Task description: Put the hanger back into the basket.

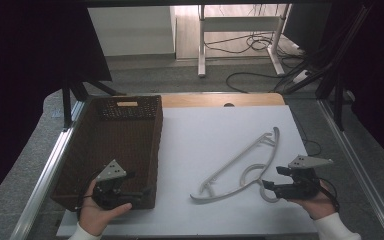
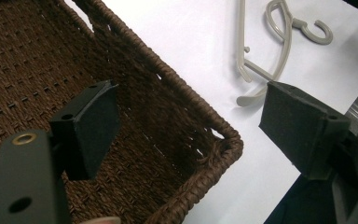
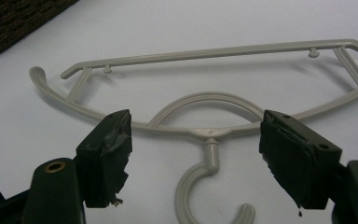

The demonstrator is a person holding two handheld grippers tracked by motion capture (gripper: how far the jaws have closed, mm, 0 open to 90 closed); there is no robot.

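jaws stand apart on both tools. right gripper [image 1: 272, 181] hovers just over the hook of the beige hanger [image 1: 240, 165], which lies flat on the white table [image 1: 200, 135] beside the wicker basket [image 1: 80, 150]; left gripper [image 1: 130, 192] waits at the basket's near corner. thin plastic may skid or tip if pinched off-centre.

One brown woven basket [image 1: 130, 131], one grey plastic hanger [image 1: 240, 167], two handheld grippers, left gripper [image 1: 122, 192], right gripper [image 1: 271, 178], one white desk [image 1: 205, 140]
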